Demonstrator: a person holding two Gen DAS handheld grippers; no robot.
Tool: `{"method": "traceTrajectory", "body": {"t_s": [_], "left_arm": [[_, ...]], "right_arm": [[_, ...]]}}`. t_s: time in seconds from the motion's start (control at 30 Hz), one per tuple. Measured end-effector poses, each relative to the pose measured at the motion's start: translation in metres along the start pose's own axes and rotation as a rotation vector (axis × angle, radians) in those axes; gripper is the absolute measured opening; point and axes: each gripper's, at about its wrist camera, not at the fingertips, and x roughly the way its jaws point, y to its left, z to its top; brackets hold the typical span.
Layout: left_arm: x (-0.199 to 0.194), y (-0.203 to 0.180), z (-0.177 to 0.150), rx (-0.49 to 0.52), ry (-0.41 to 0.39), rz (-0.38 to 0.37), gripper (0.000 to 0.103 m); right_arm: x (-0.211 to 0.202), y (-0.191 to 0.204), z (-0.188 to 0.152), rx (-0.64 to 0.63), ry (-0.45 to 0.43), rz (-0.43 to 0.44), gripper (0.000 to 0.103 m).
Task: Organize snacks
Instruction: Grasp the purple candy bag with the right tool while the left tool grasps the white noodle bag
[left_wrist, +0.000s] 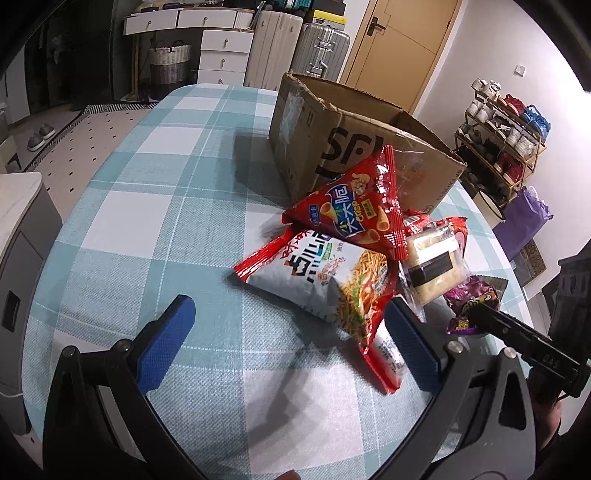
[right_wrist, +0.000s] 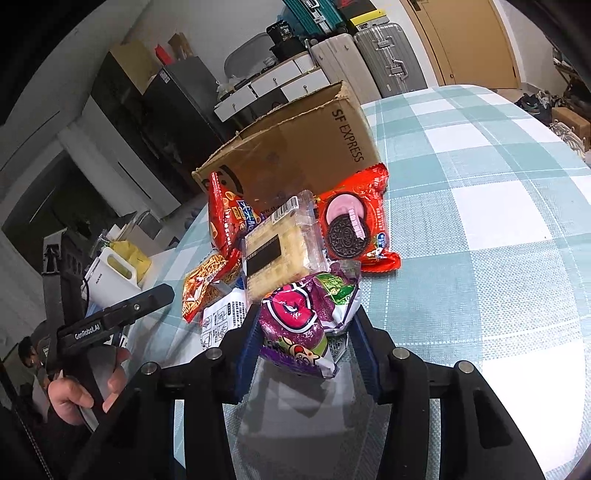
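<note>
Here the tabletop (left_wrist: 155, 229), under a woven teal-and-white checked cloth, carries a worn corrugated cardboard box (left_wrist: 332, 133) printed SF Express, with the snack pile just before it. Only the right wrist view shows the red Oreo packet (right_wrist: 364, 225) lying flat beside the box; only the left view shows the front of the red cone-crisp bag (left_wrist: 354, 210) leaning on the box above the crinkly noodle-snack bag (left_wrist: 325, 284). A clear-wrapped block of pale crackers (right_wrist: 280, 254) tops the pile. The right claw (right_wrist: 306, 332) is clamped on the glossy purple snack packet (right_wrist: 295, 321); the left claw (left_wrist: 291, 332) gapes wide, holding nothing.
</note>
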Motion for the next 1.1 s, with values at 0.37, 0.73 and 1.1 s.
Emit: {"method": "traceTrajectory", "body": {"t_s": [0.37, 0.73, 1.1], "left_arm": [[0.025, -0.006, 0.016, 0.021, 0.05, -0.009, 0.102], [0.055, -0.009, 0.026, 0.01, 0.07, -0.031, 0.099], [0.062, -0.006, 0.025, 0.04, 0.069, -0.09, 0.082]], "right_arm": [[-0.007, -0.007, -0.001, 0.016, -0.017, 0.015, 0.047], [-0.011, -0.017, -0.003, 0.044, -0.024, 0.024, 0.047], [-0.009, -0.022, -0.003, 0.053, -0.018, 0.025, 0.047]]}}
